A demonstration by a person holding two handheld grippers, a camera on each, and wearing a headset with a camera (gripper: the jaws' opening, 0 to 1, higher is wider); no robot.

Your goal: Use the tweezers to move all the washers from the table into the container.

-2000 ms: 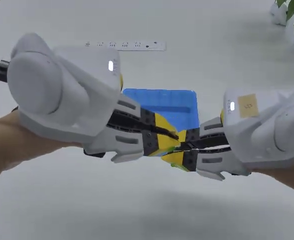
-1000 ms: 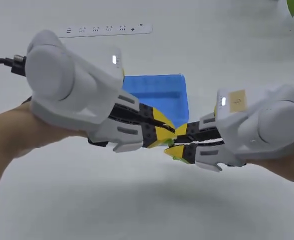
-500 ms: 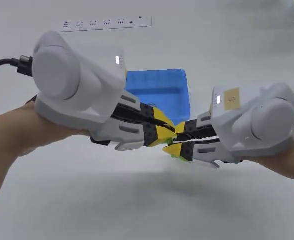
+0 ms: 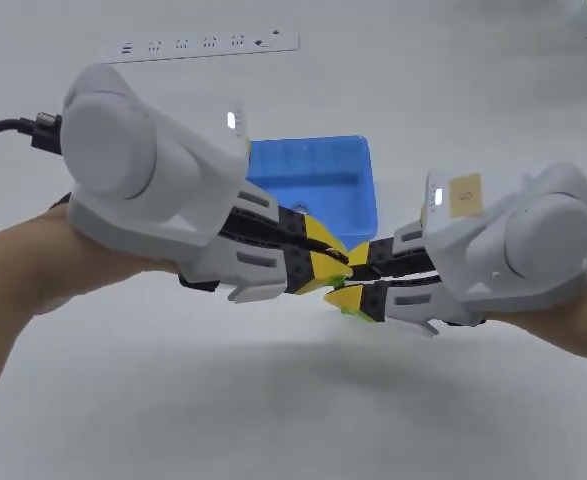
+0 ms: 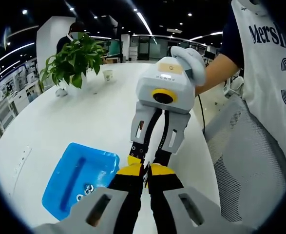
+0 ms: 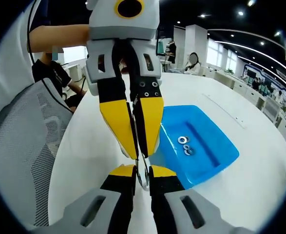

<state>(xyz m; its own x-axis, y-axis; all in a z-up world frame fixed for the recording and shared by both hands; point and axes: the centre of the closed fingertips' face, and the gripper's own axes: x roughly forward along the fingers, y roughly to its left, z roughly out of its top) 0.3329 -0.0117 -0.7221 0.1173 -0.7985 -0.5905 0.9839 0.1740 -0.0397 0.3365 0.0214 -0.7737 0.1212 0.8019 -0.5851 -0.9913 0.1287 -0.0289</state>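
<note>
Over the white table, my left gripper (image 4: 328,270) and right gripper (image 4: 341,286) meet tip to tip in front of the blue container (image 4: 313,170). In the right gripper view a thin metal pair of tweezers (image 6: 142,173) runs between my right gripper's (image 6: 143,170) yellow tips and up into the left gripper's (image 6: 142,151) closed jaws. Both look shut on it. Washers (image 6: 185,145) lie inside the container (image 6: 216,152). The left gripper view shows its own jaws (image 5: 145,168) against the right gripper (image 5: 147,158), with the container (image 5: 67,176) and washers (image 5: 86,190) at lower left.
A white power strip (image 4: 208,45) lies at the far side of the table. A potted plant (image 5: 74,61) stands further along the table. A mesh chair (image 6: 21,146) and the person's body are close behind the grippers. A small green piece (image 4: 353,310) shows under the right gripper.
The view has shifted slightly. The right gripper has edged a little left and up; both grippers stay tip to tip in front of the container.
</note>
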